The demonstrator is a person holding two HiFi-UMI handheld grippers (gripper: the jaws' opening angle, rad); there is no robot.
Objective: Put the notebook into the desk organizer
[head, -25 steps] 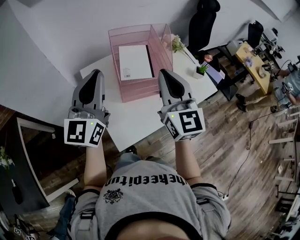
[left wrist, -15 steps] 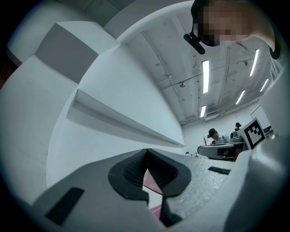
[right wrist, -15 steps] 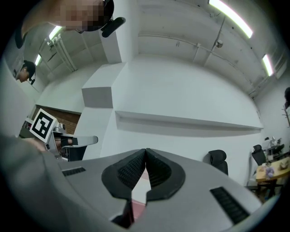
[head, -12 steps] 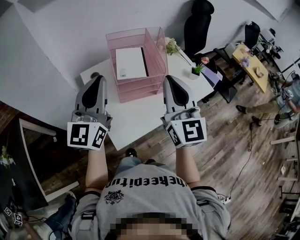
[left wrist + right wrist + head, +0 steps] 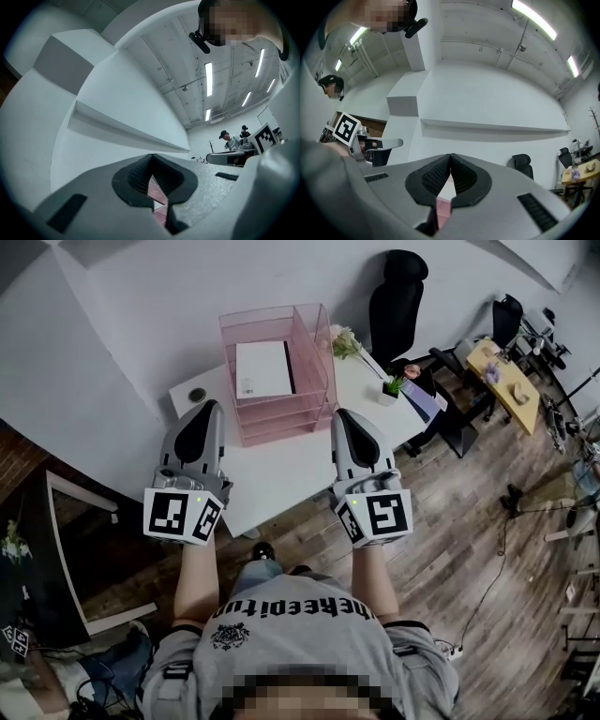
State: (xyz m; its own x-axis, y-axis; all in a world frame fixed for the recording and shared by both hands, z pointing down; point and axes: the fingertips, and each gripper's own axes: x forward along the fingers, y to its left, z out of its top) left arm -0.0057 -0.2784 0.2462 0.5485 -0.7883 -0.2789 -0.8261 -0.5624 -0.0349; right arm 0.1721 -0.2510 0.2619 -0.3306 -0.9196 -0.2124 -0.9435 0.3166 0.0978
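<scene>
White desk (image 5: 281,479) at mid-frame. Pink desk organizer (image 5: 323,352) upper centre, with the notebook (image 5: 263,368) flat in its top tray; only the head view shows this. Left gripper (image 5: 208,409) and right gripper (image 5: 343,416) sit side by side below it, jaws closed, empty. Gripper views tilt up: ceiling lights (image 5: 208,78), a pink sliver.

r gripper (image 5: 450,157) jaws closed, tips touching, nothing btwn the ribbed black pads (image 5: 433,177). thru the small gap under the tips: sliver of pink desk organizer (image 5: 443,212), some white just above it. l gripper (image 5: 393,143) at left, seen side-on, its marker cube (image 5: 346,129) facing cam. behind: white wall (image 5: 487,101) w/ a ledge (image 5: 487,126), black office chair (image 5: 520,164) at right, yellow table (image 5: 580,171) far right, ceiling strip lights (image 5: 534,18) up top.
</scene>
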